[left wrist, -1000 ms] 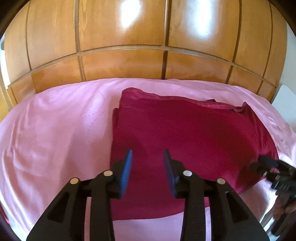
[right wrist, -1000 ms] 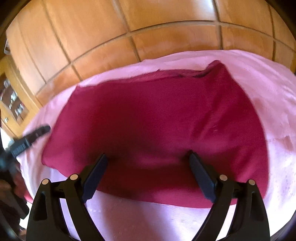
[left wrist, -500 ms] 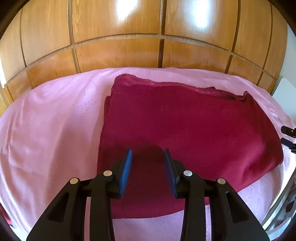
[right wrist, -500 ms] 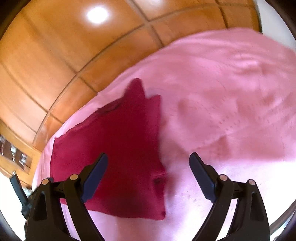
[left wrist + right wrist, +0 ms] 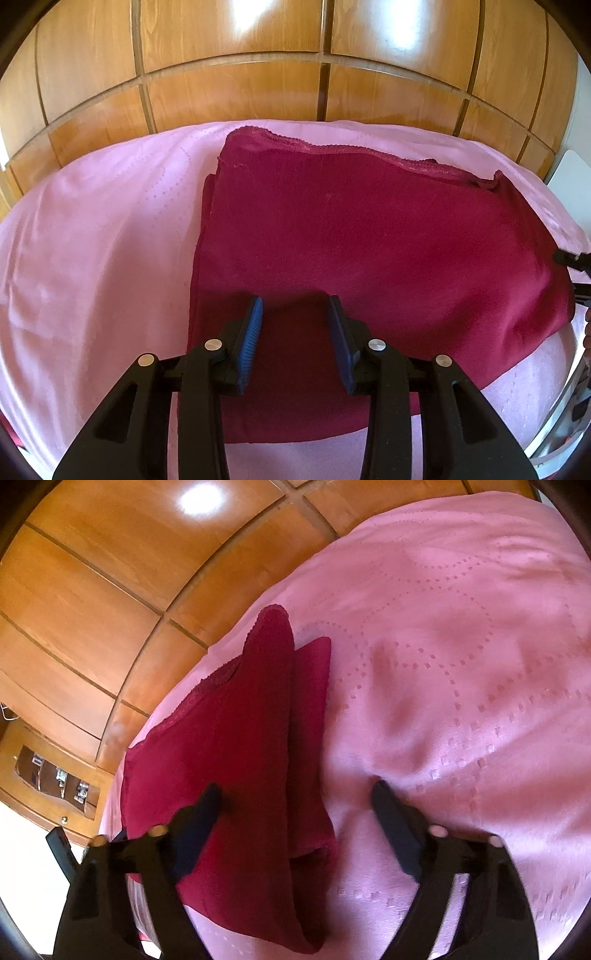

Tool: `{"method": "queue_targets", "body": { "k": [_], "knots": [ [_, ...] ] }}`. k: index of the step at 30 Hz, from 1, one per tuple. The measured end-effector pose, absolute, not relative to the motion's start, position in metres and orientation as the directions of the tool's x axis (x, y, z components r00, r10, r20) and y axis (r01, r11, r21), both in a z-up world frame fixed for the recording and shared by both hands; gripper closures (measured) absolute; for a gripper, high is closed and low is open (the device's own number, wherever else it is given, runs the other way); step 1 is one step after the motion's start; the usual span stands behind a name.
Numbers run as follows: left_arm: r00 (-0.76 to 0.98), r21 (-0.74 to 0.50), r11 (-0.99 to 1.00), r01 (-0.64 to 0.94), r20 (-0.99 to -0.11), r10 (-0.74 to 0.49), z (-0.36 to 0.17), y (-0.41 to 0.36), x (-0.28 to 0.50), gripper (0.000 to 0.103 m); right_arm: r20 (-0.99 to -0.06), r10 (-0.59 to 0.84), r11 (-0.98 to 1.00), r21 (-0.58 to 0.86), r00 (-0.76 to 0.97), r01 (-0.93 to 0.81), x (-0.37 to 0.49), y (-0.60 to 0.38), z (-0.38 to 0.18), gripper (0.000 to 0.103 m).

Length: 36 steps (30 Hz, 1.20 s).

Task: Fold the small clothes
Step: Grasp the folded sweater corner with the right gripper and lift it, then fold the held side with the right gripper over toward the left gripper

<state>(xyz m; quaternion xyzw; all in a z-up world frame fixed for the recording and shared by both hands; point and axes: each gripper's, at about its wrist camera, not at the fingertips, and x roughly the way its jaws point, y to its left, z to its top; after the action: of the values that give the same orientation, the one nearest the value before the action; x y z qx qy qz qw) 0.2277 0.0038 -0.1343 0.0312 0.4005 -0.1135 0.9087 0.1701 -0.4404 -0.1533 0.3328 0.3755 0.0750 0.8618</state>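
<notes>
Right gripper (image 5: 295,794) swung sideways; closing jaws straddle red cloth (image 5: 236,760) edge.

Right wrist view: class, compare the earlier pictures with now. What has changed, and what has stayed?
The right gripper swung from the red cloth's middle to its side edge and rolled; its jaws are closing, nothing gripped. The cloth stays folded on the pink sheet; the left gripper stays open.

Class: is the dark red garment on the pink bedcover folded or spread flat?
Folded: the red garment shows stacked layered edges along its left side.
</notes>
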Motion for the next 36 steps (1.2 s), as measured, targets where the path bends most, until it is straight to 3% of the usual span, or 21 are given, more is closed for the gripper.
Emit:
{"method": "queue_targets", "body": {
  "k": [2,7,8,11,19,27,36],
  "knots": [
    [0.646,-0.062,0.971,0.232,-0.736,-0.201,-0.133,0.007,0.228,0.067,-0.587,0.409,0.747,0.656,0.699,0.114,0.17,-0.443,-0.156,0.056],
    [0.627,-0.152,0.962,0.227,-0.733,-0.264,-0.129,0.019,0.229,0.067,-0.566,0.471,0.716,0.693,0.676,0.082,0.172,-0.436,-0.156,0.06],
    [0.624,-0.17,0.959,0.227,-0.731,-0.277,-0.128,0.021,0.228,0.067,-0.568,0.471,0.718,0.691,0.675,0.08,0.173,-0.433,-0.155,0.07],
    [0.627,-0.195,0.954,0.228,-0.72,-0.297,-0.123,0.027,0.226,0.067,-0.579,0.453,0.73,0.678,0.678,0.091,0.172,-0.427,-0.146,0.078],
    [0.575,-0.368,0.893,0.26,-0.684,-0.449,-0.117,0.055,0.223,0.067,-0.553,0.441,0.791,0.611,0.707,-0.016,0.169,-0.382,-0.08,0.081],
    [0.513,-0.517,0.816,0.26,-0.642,-0.57,-0.123,0.077,0.234,0.067,-0.526,0.511,0.829,0.511,0.68,-0.227,0.189,-0.269,-0.013,0.082],
    [0.499,-0.623,0.751,0.219,-0.59,-0.635,-0.13,0.093,0.243,0.067,-0.626,0.575,0.818,0.425,0.527,-0.389,0.221,-0.121,-0.036,0.083]
  ]
}}
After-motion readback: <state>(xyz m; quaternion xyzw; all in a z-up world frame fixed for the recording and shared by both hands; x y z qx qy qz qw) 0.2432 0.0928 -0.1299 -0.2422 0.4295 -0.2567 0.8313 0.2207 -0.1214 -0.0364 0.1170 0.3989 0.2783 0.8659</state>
